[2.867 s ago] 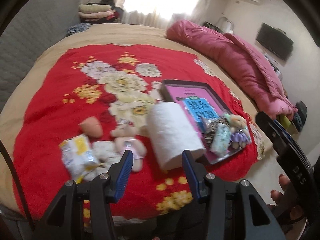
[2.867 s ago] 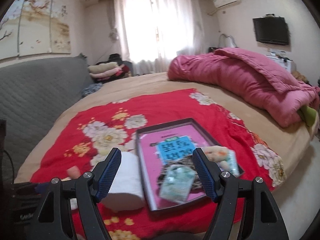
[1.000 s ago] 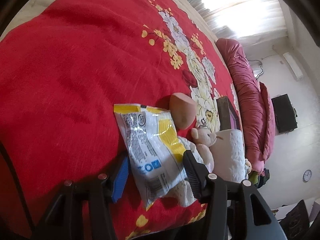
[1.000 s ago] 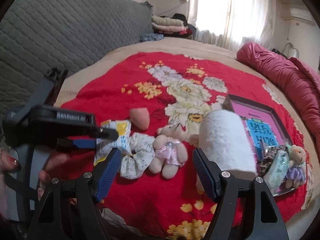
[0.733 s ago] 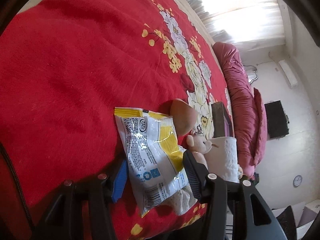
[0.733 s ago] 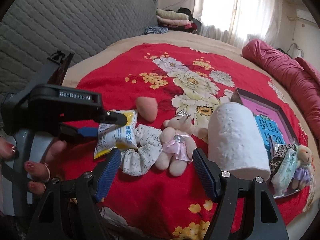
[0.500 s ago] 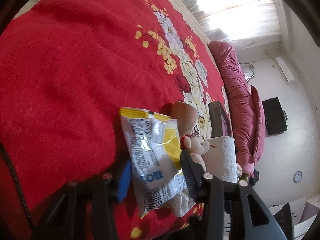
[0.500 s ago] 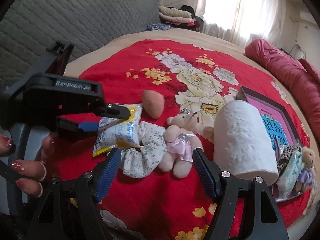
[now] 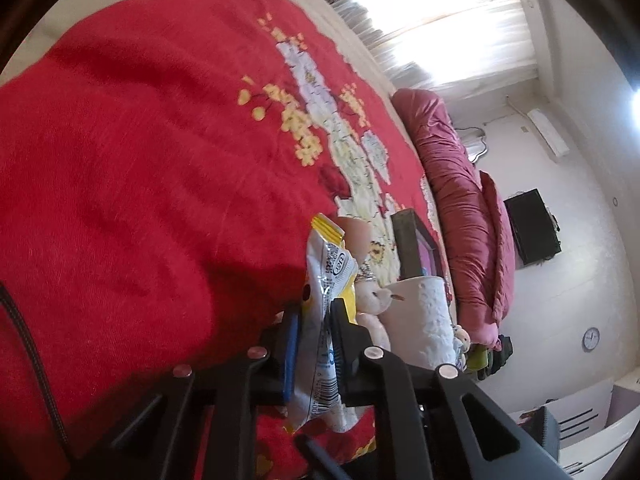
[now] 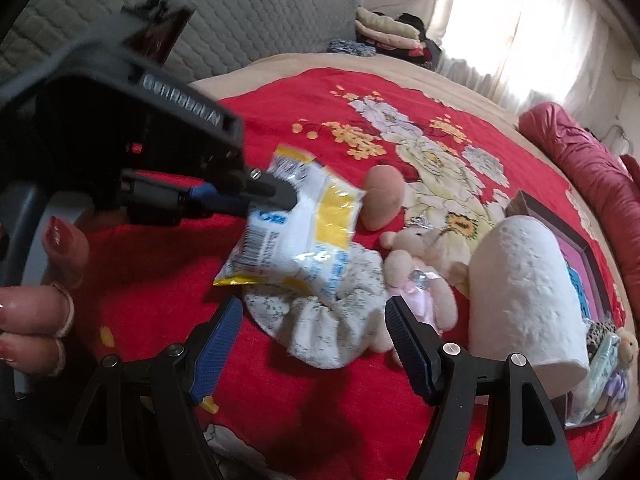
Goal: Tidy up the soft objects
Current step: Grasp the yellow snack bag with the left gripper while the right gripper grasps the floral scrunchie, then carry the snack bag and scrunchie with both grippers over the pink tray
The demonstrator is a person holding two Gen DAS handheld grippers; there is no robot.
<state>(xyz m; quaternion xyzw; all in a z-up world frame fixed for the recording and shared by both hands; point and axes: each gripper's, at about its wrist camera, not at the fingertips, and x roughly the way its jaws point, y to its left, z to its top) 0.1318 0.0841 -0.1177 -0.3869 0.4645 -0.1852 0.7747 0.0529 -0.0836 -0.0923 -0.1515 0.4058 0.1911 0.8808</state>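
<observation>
My left gripper (image 9: pixel 314 312) is shut on a white-and-yellow tissue packet (image 9: pixel 326 280) and holds it lifted off the red floral blanket (image 9: pixel 140 160). The right wrist view shows the packet (image 10: pixel 304 232) in the left gripper (image 10: pixel 280 200) above a white floral scrunchie (image 10: pixel 328 320). My right gripper (image 10: pixel 312 320) is open, its fingers astride the scrunchie. Next to it lie a small teddy bear (image 10: pixel 424 264), a peach sponge (image 10: pixel 384 196) and a white paper roll (image 10: pixel 528 288).
A dark tray (image 10: pixel 560 232) with a pink sheet holds a small plush and other soft items at the right. A rolled pink quilt (image 10: pixel 592 168) lies along the bed's far right. A grey quilted headboard (image 10: pixel 240 8) stands at the left.
My left gripper has shut on the tissue packet and raised it off the blanket. My right gripper has moved closer, over the scrunchie.
</observation>
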